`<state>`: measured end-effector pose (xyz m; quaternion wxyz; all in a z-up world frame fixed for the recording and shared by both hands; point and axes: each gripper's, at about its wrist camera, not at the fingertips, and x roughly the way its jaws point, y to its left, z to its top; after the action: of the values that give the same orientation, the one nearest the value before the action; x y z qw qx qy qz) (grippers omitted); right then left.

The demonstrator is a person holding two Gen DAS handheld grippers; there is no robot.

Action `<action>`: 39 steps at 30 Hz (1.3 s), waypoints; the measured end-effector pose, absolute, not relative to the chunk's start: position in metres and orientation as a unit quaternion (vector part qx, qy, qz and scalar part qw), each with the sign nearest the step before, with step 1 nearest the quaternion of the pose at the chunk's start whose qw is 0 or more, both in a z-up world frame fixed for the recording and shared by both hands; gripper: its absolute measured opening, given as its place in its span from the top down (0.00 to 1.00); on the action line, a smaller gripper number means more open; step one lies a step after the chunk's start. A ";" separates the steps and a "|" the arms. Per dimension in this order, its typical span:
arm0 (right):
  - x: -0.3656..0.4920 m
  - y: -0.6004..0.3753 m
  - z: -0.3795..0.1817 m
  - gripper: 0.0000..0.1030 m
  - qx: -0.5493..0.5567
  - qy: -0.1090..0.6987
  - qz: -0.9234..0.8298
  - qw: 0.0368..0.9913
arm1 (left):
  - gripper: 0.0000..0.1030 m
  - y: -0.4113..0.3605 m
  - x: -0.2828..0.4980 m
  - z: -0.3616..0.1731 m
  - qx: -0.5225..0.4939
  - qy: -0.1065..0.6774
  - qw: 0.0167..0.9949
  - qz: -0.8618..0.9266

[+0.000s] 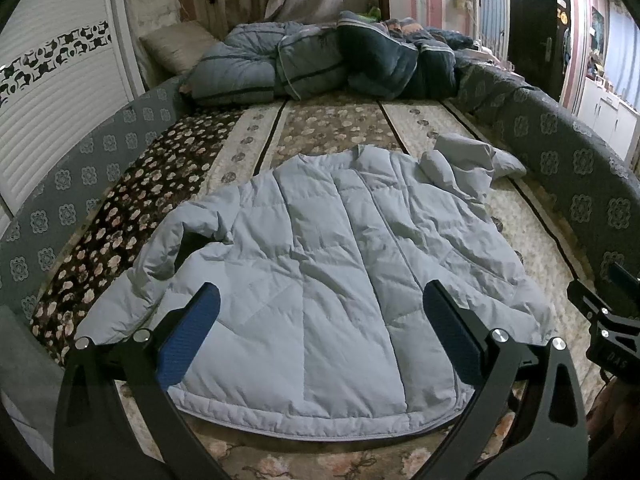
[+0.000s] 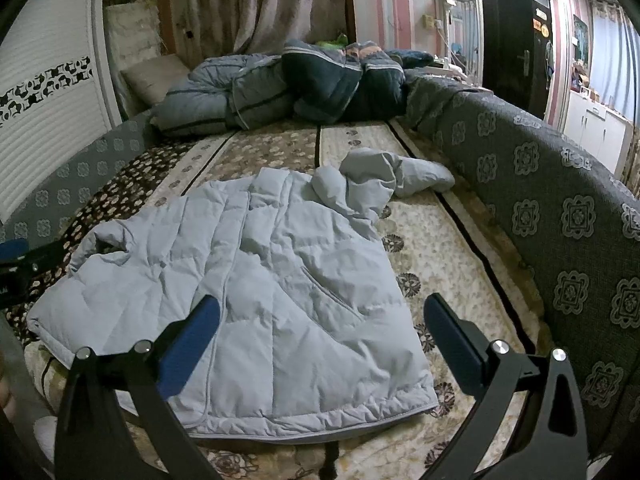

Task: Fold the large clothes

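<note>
Jacket lies spread on the bed, hem nearest the cameras, collar farthest. Heaped quilts lie behind it; one sleeve lies bunched at its far right, beside the padded rail.

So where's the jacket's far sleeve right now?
In both views the sleeve lies bunched at the jacket's far right, beside the grey bed rail.

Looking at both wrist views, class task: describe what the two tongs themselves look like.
Both match. The left tongs and right tongs each have two black metal arms with cut-out slots, round silver bolts at the joints, and flat blue textured pads on the inner faces.
</note>
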<state>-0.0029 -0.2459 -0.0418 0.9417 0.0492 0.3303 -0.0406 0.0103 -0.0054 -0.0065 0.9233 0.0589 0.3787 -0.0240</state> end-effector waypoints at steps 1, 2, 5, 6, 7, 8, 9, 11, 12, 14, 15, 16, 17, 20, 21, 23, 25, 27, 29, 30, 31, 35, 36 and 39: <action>-0.003 -0.245 -0.042 0.02 0.049 0.330 -0.041 0.942 | 0.03 -0.006 0.011 -0.007 0.058 0.379 0.923 -0.024; -0.003 -0.246 -0.041 0.02 0.048 0.330 -0.041 0.942 | 0.03 -0.005 0.011 -0.007 0.059 0.379 0.923 -0.024; -0.003 -0.246 -0.042 0.01 0.048 0.330 -0.040 0.942 | 0.03 -0.005 0.011 -0.007 0.059 0.379 0.923 -0.024; -0.003 -0.246 -0.042 0.01 0.048 0.330 -0.041 0.942 | 0.03 -0.005 0.011 -0.007 0.058 0.379 0.923 -0.025; -0.003 -0.247 -0.042 0.02 0.048 0.330 -0.041 0.942 | 0.03 -0.005 0.011 -0.008 0.059 0.379 0.923 -0.025; -0.003 -0.246 -0.042 0.02 0.048 0.330 -0.041 0.942 | 0.03 -0.005 0.011 -0.008 0.059 0.379 0.923 -0.024; -0.003 -0.246 -0.043 0.02 0.049 0.331 -0.040 0.942 | 0.03 -0.005 0.011 -0.008 0.059 0.380 0.923 -0.023; -0.003 -0.247 -0.043 0.01 0.049 0.331 -0.041 0.942 | 0.03 -0.006 0.013 -0.010 0.059 0.381 0.922 -0.025; -0.003 -0.246 -0.044 0.02 0.049 0.331 -0.041 0.942 | 0.03 -0.006 0.013 -0.011 0.059 0.382 0.922 -0.024; -0.003 -0.247 -0.044 0.02 0.050 0.331 -0.040 0.941 | 0.03 -0.006 0.013 -0.012 0.059 0.382 0.922 -0.025; -0.003 -0.247 -0.044 0.02 0.050 0.331 -0.040 0.941 | 0.03 -0.006 0.014 -0.013 0.059 0.382 0.922 -0.025; -0.003 -0.247 -0.046 0.02 0.051 0.332 -0.040 0.941 | 0.03 -0.006 0.014 -0.013 0.059 0.382 0.922 -0.025; -0.003 -0.247 -0.046 0.02 0.050 0.332 -0.040 0.941 | 0.03 -0.006 0.014 -0.013 0.059 0.382 0.922 -0.025; -0.004 -0.247 -0.047 0.02 0.051 0.333 -0.040 0.941 | 0.03 -0.006 0.014 -0.013 0.058 0.383 0.922 -0.025; -0.003 -0.248 -0.046 0.02 0.050 0.331 -0.041 0.941 | 0.03 -0.006 0.014 -0.013 0.059 0.383 0.922 -0.025; -0.003 -0.248 -0.046 0.01 0.050 0.331 -0.041 0.941 | 0.03 -0.006 0.014 -0.013 0.058 0.382 0.922 -0.025; -0.003 -0.247 -0.047 0.01 0.051 0.332 -0.040 0.941 | 0.03 -0.006 0.015 -0.014 0.058 0.382 0.922 -0.025; -0.003 -0.248 -0.046 0.02 0.050 0.332 -0.040 0.941 | 0.03 -0.006 0.014 -0.015 0.058 0.381 0.922 -0.025; -0.003 -0.248 -0.046 0.01 0.051 0.332 -0.040 0.941 | 0.03 -0.006 0.015 -0.014 0.059 0.381 0.922 -0.025; -0.002 -0.249 -0.045 0.01 0.051 0.332 -0.040 0.941 | 0.03 -0.005 0.015 -0.014 0.059 0.382 0.922 -0.025; -0.002 -0.248 -0.046 0.01 0.051 0.332 -0.040 0.941 | 0.03 -0.005 0.016 -0.014 0.059 0.382 0.922 -0.025; -0.002 -0.248 -0.045 0.01 0.050 0.331 -0.041 0.941 | 0.03 -0.006 0.017 -0.015 0.059 0.381 0.922 -0.025; -0.002 -0.248 -0.045 0.01 0.050 0.331 -0.040 0.941 | 0.03 -0.006 0.016 -0.014 0.058 0.380 0.923 -0.026; -0.002 -0.249 -0.044 0.01 0.051 0.333 -0.041 0.941 | 0.03 -0.007 0.016 -0.013 0.059 0.379 0.923 -0.026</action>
<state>-0.0018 -0.2490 -0.0443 0.9408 0.0509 0.3327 -0.0409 0.0163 -0.0072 -0.0129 0.9232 0.0588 0.3790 -0.0259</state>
